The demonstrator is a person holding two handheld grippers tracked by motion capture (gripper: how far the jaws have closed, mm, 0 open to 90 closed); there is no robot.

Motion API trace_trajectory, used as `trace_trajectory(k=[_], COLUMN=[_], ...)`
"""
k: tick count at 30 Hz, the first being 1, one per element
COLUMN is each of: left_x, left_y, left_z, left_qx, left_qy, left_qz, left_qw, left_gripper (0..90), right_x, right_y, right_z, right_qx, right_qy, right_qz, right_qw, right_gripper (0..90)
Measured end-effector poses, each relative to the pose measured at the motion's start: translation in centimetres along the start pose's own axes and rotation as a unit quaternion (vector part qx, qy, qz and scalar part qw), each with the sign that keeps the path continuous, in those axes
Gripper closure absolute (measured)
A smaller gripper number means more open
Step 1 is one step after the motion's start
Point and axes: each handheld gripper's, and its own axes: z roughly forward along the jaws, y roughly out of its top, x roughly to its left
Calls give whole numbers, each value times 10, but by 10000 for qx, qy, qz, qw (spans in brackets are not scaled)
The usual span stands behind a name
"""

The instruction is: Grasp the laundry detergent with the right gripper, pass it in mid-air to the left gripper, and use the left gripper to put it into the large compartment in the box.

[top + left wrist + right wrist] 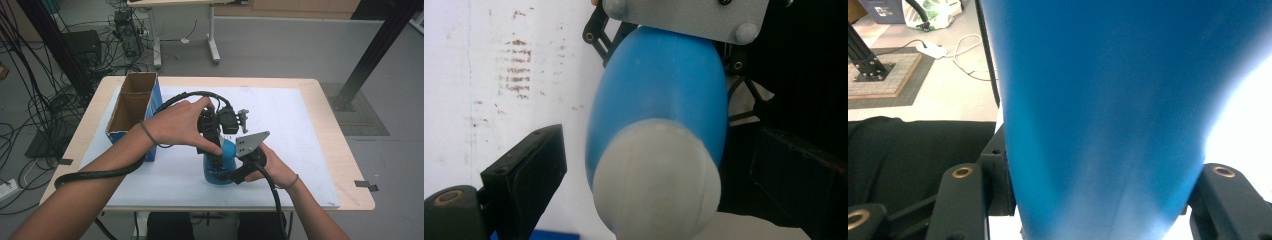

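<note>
Judging from how things lie, the step in hand looks like uncapping or steadying a blue plastic bottle with a pale rounded cap, which stands on the white mat at about 6 o'clock, near the person's edge. Largest first: a light wooden table carries the mat; an open blue-sided cardboard box sits at 10 o'clock. The right gripper appears pressed against the bottle's body, its jaws hugging both sides in the right gripper view. The left gripper comes down from above, jaws spread either side of the cap, apparently not touching. Next move, as I judge it: close on the cap squarely while the body is held. Room: grey floor, tangled cables at 9 o'clock, black frame post at 2 o'clock.
</note>
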Motion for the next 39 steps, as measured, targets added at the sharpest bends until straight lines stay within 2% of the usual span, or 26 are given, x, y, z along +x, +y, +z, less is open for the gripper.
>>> trace_trajectory(k=[21,23,39], left_x=[3,4,3], left_y=[-3,-4,-5], left_z=[2,1,1], left_qx=[-45,-57,-53], left_qy=[-12,-60,-6], left_qz=[-18,-17,-11], left_qw=[10000,10000,10000], left_gripper=[80,80,81], right_x=[0,0,0], right_y=[-1,-1,0], right_z=[3,3,4], right_qx=[-34,-38,-35], right_qy=[-9,-4,-16], right_qz=[5,27,21], right_qw=[10000,10000,10000], right_gripper=[415,415,415])
